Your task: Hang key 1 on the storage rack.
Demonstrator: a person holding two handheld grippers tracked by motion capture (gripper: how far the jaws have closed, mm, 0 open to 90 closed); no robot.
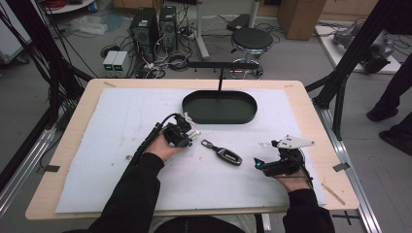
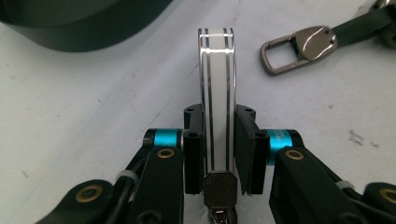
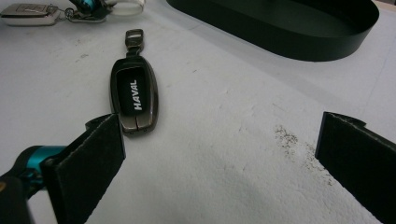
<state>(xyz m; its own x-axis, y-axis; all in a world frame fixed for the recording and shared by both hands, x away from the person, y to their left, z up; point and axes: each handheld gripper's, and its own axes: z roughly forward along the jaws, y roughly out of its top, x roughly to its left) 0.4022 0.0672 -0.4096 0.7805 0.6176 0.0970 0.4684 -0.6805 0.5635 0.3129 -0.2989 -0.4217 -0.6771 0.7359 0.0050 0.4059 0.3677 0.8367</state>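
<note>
On the counter [image 1: 73, 145], the left claw [image 2: 218, 140] pinches a thin white 2-striped fob [image 2: 217, 93] upright by its flat sides; it looks light, stiff and slick. Just right lies a HAVAL car key [image 3: 134, 95], rigid and glossy, best gripped across its narrow edges. The right claw [image 3: 219, 154] hovers spread beside it. The black tray [image 1: 219, 108] sits behind.

Left gripper [image 2: 217, 140]: black linkage arms with brass-coloured pivot rings, cyan anodised collars at the jaw roots, small black screws in the jaw blocks, and a black cable [image 1: 154, 132] trailing toward the sleeve. Right gripper [image 3: 224, 154]: flat black jaw pads with a coarse texture, a cyan collar, and a grey three-cornered plate [image 1: 293, 141] on top. Both forearms wear black sleeves [image 1: 133, 194].
</note>
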